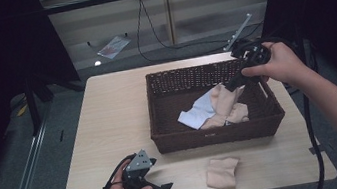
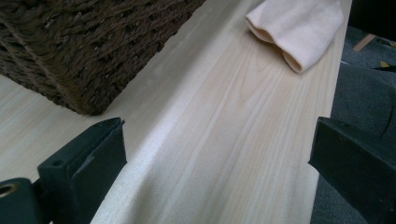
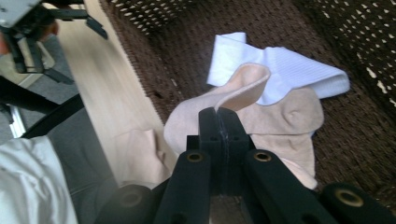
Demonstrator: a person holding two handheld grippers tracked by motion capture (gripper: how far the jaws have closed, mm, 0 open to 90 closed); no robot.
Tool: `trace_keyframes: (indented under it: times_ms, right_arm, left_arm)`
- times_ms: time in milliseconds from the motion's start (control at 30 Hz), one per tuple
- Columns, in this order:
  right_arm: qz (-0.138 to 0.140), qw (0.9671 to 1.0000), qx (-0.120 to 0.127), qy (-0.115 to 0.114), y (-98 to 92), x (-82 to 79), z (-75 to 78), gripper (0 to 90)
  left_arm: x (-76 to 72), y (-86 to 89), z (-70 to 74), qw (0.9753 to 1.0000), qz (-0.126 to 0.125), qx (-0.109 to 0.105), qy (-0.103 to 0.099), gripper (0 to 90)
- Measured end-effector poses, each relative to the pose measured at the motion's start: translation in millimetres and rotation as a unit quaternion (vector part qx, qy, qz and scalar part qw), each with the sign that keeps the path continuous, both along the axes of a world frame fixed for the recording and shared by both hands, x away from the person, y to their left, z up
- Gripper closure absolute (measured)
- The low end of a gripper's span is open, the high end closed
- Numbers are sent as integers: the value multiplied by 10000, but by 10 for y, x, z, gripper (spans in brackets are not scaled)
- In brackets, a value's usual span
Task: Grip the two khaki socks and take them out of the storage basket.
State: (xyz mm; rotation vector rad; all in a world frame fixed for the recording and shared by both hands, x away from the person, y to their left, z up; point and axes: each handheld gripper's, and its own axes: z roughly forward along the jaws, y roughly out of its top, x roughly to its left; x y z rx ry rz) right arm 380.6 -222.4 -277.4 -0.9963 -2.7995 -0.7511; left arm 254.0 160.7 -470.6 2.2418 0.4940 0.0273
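Note:
A brown wicker basket (image 1: 163,143) stands on the right half of the wooden table (image 1: 109,118). In it lie a white sock (image 1: 198,112) and peach socks. My right gripper (image 1: 230,86) hangs over the basket's right side, shut on the edge of one peach sock (image 3: 243,81), which drapes down onto the pile. Under it lie the white sock (image 3: 289,70) and another peach sock (image 3: 289,121). A folded peach sock (image 1: 222,172) rests on the table in front of the basket. My left gripper (image 1: 162,174) is open near the front edge, left of that sock (image 2: 299,28), holding nothing.
The basket's woven corner (image 2: 93,51) is close on the left of my left gripper (image 2: 219,144). The table's front edge runs just past the folded sock, with grey floor (image 2: 359,93) beyond. Cables and a metal frame lie on the floor behind the table.

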Motion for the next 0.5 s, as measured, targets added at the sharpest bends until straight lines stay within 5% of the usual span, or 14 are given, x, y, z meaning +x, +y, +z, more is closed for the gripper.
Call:
trace_keyframes:
  times_ms: [500]
  right_arm:
    - [293, 9993, 198, -110, 47, -159, 224, 900]
  left_arm:
    - [4, 3, 2, 10000, -8, 69, 0, 31]
